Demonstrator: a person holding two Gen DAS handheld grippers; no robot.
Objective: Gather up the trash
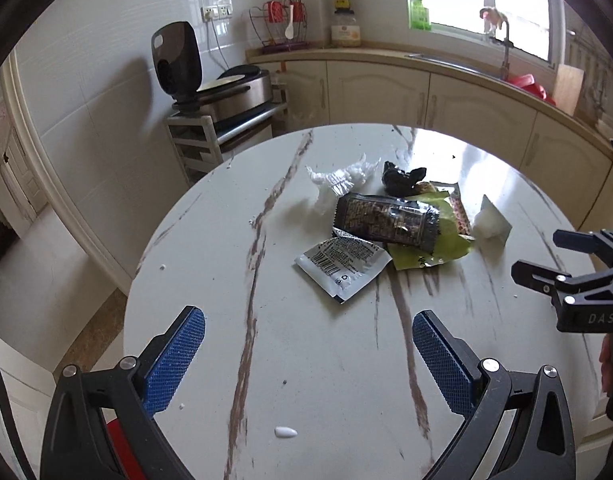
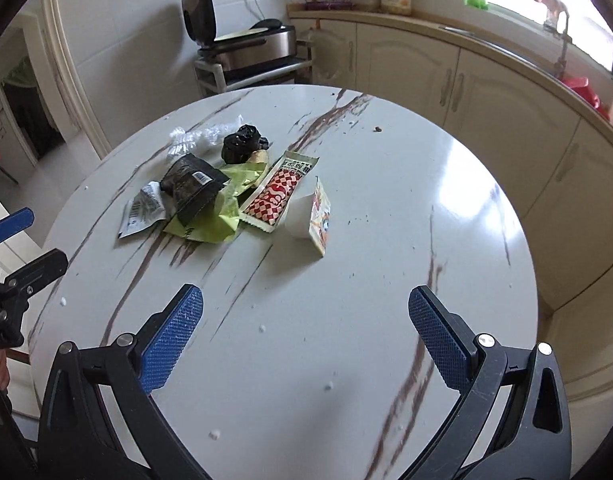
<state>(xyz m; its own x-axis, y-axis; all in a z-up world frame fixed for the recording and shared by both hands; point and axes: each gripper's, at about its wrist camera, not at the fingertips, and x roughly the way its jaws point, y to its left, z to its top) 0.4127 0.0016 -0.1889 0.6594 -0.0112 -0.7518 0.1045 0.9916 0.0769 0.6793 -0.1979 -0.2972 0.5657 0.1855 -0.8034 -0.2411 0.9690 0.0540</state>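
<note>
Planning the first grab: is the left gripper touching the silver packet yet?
Apart. In the left wrist view, bare table separates the open left gripper from the silver packet.

White brown-veined table (image 2: 386, 208), red-checked sachet (image 2: 272, 196), blue-padded claws (image 2: 306, 320).

My left wrist camera looks forward and down over the round table (image 1: 210, 240) from its near edge; my right one does likewise from further right. Both share the trash pile (image 1: 390, 220) (image 2: 210, 196), mid-distance, and the kitchen counter (image 1: 386, 50) behind.
</note>
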